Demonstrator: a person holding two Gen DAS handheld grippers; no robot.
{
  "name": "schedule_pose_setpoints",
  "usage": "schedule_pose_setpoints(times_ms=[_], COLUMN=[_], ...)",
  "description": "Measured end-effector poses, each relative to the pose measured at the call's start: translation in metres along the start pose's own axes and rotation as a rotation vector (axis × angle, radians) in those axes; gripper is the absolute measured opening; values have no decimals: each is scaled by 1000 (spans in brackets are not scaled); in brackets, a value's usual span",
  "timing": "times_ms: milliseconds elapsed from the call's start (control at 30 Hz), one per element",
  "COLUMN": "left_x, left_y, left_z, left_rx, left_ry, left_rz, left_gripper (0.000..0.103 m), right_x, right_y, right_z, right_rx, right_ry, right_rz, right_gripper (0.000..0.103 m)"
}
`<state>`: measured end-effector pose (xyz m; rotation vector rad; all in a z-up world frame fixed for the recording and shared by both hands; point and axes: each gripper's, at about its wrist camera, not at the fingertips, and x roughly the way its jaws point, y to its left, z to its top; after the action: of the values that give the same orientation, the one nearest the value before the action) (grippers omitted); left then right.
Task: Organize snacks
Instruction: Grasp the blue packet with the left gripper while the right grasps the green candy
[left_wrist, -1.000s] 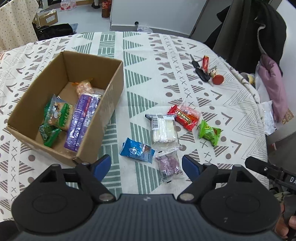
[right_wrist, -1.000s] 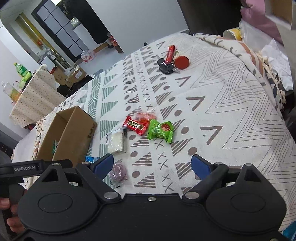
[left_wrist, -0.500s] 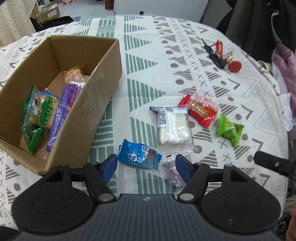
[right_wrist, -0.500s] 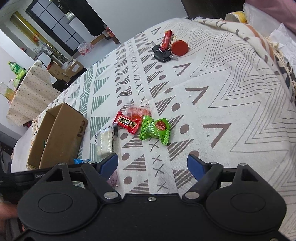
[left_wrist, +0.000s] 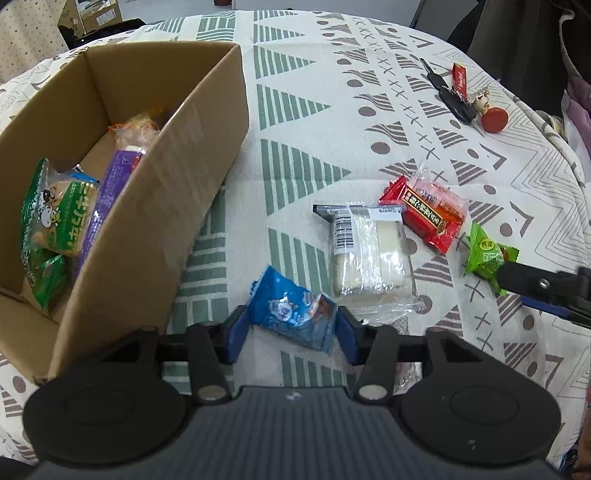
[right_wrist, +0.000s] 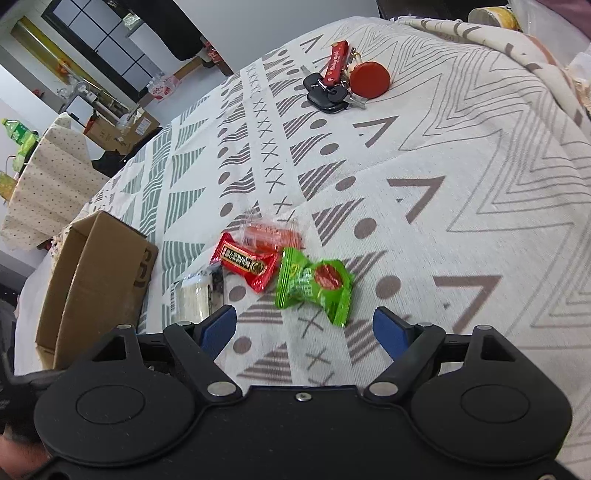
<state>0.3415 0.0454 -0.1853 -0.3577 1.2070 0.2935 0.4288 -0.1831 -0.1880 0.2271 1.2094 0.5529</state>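
- Your left gripper (left_wrist: 291, 326) has its two blue fingers on both sides of the blue snack bag (left_wrist: 293, 312).
- The cardboard box (left_wrist: 155, 206) sits just beside it.

likely a home: patterned tablecloth (right_wrist: 461, 155), keys (right_wrist: 332, 92), cluttered room.

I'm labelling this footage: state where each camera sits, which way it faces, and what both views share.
Left wrist: on the left claw, looking down its fingers at the blue packet between them and the cardboard box.
Right wrist: on the right claw, open, facing the green candy and keys.
Shared: box, red packet, green candy, keys.
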Motion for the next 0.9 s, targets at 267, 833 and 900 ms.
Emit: schedule_pose_setpoints(times_ms=[267, 833, 900], left_x=[-1, -49, -57], left_y=[4, 2, 2], left_z=[5, -3, -6], left_rx=[-20, -14, -9], left_ry=[16, -56, -68], left_rz=[-17, -80, -86], left_gripper=[35, 33, 33], right_x=[24, -24, -32], right_y=[8, 30, 36], right_z=[12, 1, -3], right_rx=[-8, -46, -50], right_ry=[3, -32, -42], right_rz=[-56, -34, -25], right_gripper=[67, 30, 30])
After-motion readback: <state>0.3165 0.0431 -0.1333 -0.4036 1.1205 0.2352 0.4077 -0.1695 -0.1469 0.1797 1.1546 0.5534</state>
